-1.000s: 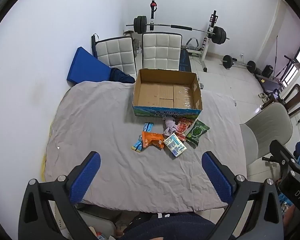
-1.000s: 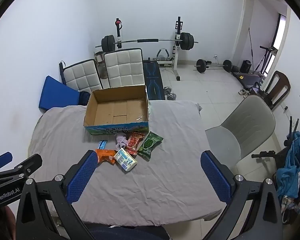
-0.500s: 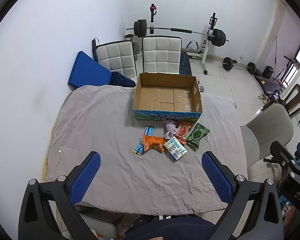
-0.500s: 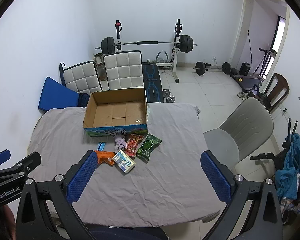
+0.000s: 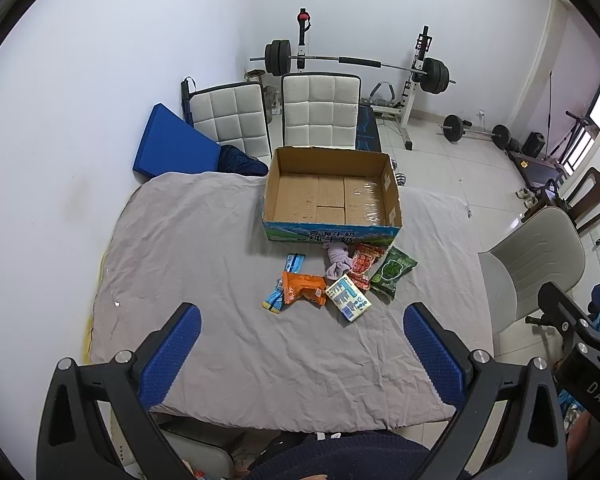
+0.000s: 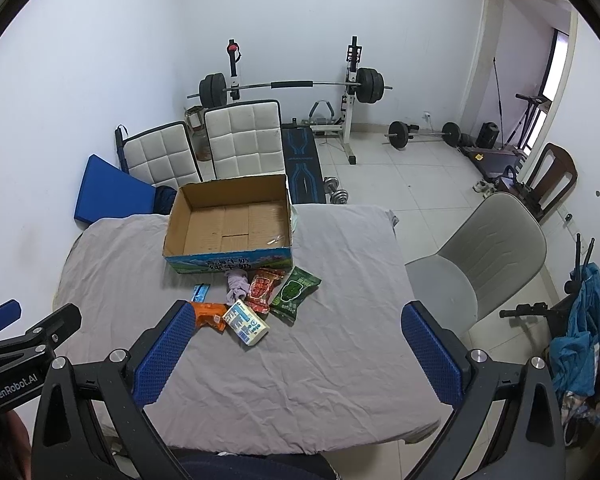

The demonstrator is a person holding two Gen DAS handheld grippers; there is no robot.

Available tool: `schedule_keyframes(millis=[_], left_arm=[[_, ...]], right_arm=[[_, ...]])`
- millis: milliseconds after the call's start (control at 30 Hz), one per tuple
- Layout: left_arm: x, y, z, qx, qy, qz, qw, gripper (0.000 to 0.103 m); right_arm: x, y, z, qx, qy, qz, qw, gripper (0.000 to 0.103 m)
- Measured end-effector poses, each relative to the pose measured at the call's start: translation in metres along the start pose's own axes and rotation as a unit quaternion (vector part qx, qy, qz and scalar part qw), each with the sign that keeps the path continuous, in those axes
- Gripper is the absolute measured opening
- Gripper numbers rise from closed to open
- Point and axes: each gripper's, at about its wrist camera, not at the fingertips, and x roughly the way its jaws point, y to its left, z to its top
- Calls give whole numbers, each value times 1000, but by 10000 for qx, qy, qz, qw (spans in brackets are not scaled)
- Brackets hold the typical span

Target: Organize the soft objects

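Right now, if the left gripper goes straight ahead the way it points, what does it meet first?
Likely the orange packet in the snack pile, or the cloth just short of it. The left gripper is open, high above the table; depth is unclear.

The left gripper [image 5: 300, 354] hangs wide open above the grey-clothed bench [image 5: 188, 264]; an empty cardboard box [image 5: 332, 230] stands beyond a cluster of snack packets [image 5: 305, 288]; nothing is held.
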Motion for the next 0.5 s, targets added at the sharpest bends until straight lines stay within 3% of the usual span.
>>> schedule_keyframes(millis=[500], left_arm=[[1, -3, -1, -9, -11, -7, 10000, 103]], right_arm=[[10, -1, -2, -39, 64, 26, 10000, 103]])
